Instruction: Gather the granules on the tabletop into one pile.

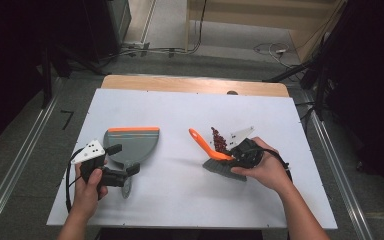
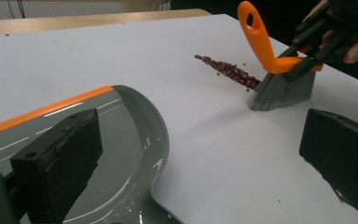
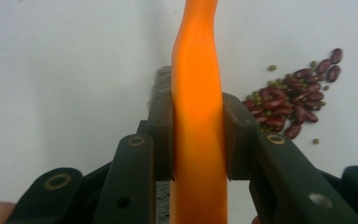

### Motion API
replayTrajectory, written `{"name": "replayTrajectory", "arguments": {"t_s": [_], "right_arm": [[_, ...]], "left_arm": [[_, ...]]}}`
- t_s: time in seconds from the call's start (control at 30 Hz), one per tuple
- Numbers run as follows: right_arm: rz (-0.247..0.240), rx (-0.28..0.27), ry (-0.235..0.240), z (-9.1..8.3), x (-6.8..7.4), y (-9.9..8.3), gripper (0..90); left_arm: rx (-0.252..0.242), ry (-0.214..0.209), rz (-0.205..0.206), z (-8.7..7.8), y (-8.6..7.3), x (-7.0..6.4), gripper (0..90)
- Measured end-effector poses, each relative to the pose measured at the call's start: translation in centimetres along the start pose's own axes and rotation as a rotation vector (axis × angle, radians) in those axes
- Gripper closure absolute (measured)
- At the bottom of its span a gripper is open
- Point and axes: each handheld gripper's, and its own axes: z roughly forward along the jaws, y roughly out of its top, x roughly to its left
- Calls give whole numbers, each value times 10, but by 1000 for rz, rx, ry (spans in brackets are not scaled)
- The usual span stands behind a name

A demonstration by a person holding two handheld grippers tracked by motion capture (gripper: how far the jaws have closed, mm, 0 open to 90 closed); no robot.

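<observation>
Table: you work on a white board (image 1: 180, 195), and a wooden edge (image 1: 180, 83) shows behind it.
Beans: a pile of dark red beans (image 1: 219, 140), mixed with a few small green ones, lies on the board just beside the bristles of the brush.
Dustpan: the grey dustpan (image 1: 130, 142) with an orange front lip lies flat on the left part of the board, well apart from the beans.
In the way: between the dustpan and the beans there is bare board.
Brush: the brush (image 1: 215, 156) stands with its grey bristles on the board and its orange handle pointing up and away from you.
Right gripper: your right gripper (image 1: 240, 154) clamps the orange handle between both jaws, and both pads press on it.
Left gripper: your left gripper (image 1: 125, 157) has its jaws spread wide; they grasp nothing, one jaw is over the dustpan and the other over the bare board.
</observation>
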Motion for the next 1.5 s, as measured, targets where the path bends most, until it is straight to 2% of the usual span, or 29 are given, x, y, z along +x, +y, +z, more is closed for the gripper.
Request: {"name": "replayTrajectory", "arguments": {"t_s": [0.17, 0.3, 0.53, 0.8, 1.5], "right_arm": [[14, -27, 23, 6, -18, 0, 674], [14, -39, 17, 8, -27, 1, 674], [26, -63, 32, 12, -45, 2, 671], [12, -58, 26, 18, -56, 10, 670], [26, -78, 21, 23, -78, 16, 669]], "left_arm": [[-1, 0, -4, 0, 0, 1, 0], [0, 2, -3, 0, 0, 1, 0], [2, -1, -1, 0, 0, 0, 0], [5, -1, 1, 1, -1, 0, 0], [3, 1, 0, 1, -1, 1, 0]]}}
